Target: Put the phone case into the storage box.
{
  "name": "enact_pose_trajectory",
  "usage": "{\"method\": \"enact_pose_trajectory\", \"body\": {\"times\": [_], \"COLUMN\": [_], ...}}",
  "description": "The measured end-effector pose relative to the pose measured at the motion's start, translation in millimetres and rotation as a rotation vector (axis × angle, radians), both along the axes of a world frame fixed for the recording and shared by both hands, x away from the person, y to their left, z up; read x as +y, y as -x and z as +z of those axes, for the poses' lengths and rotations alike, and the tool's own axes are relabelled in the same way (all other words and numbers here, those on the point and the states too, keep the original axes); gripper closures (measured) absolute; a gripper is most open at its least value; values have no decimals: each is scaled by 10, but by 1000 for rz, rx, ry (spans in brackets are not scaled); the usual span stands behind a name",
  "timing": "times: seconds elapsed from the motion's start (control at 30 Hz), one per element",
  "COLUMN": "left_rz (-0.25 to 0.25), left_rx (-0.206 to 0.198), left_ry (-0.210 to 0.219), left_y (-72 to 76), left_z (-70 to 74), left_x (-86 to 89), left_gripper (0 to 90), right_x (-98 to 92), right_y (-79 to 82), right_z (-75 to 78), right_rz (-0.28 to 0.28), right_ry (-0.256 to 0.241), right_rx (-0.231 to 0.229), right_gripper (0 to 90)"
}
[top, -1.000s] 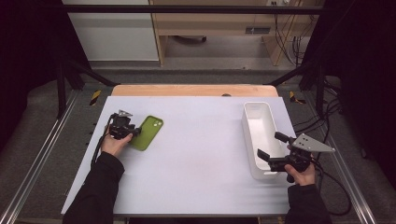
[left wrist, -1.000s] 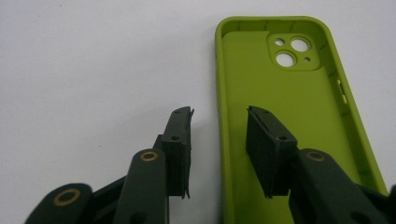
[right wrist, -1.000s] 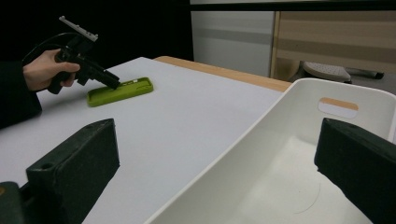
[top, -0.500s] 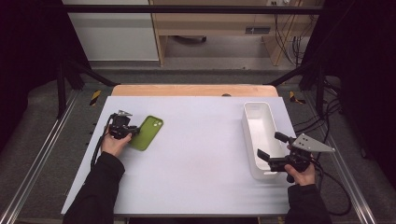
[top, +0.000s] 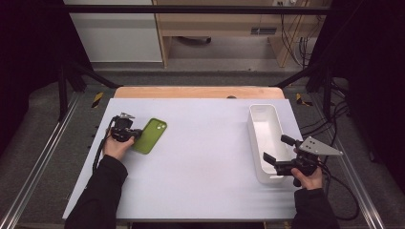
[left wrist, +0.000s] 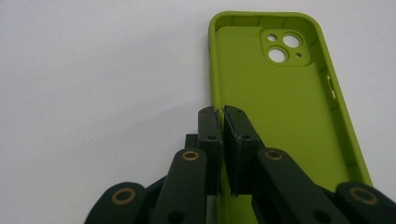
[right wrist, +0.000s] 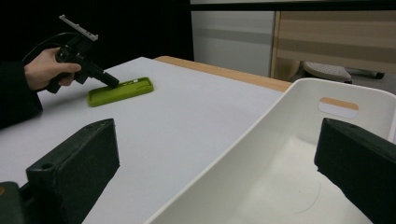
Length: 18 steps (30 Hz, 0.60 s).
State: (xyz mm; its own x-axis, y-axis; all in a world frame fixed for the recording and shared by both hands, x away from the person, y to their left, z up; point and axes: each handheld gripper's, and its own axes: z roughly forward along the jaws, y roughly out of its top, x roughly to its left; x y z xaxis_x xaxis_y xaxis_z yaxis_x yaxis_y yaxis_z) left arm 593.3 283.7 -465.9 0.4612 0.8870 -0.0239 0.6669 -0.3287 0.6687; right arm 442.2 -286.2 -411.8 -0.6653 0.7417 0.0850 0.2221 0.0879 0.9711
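The left hand-held gripper (left wrist: 220, 116) has its jaws pinched together on the near left wall of the green case (left wrist: 280, 98), which lies open side up on the left part of the desk (top: 205, 157), camera cut-outs at the far end. In the high view the same gripper (top: 135, 135) sits at the case's (top: 149, 135) left edge, the case flat on the desk surface. The right hand-held gripper (top: 274, 153) hangs with its jaws spread wide over the near end of the white bin (top: 261, 110), holding nothing; in its own view the two black jaws stand on either side of the bin's near corner (right wrist: 261, 135).

The grip is likely the weak point. The jaws hold only a thin, soft rim close to one corner, so on lifting the case may swing down, twist or slip out. If the wall bends, the pads could slide off it altogether. Should the case go to the bin, which stands well apart on the right, a long carry gives a loose hold time to fail.
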Motion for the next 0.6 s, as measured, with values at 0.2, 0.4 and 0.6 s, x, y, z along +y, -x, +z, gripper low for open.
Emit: {"method": "enact_pose_trajectory", "body": {"times": [0.2,0.4,0.6], "left_rz": [-1,-2,-5], "left_rx": [0,0,-7], "left_ry": [-2,-11,-21], "left_y": [-1,-3,2], "left_z": [1,7,7], "left_x": [0,-7,-15], "left_gripper": [861,872,879], "right_x": [-3,-4,-5], "right_y": [2,1,1], "right_z": [3,3,3], "right_rz": [-2,-1,0], "right_ry": [-3,-3,-2], "right_rx": [-1,0,-1], "right_gripper": [3,4,3]}}
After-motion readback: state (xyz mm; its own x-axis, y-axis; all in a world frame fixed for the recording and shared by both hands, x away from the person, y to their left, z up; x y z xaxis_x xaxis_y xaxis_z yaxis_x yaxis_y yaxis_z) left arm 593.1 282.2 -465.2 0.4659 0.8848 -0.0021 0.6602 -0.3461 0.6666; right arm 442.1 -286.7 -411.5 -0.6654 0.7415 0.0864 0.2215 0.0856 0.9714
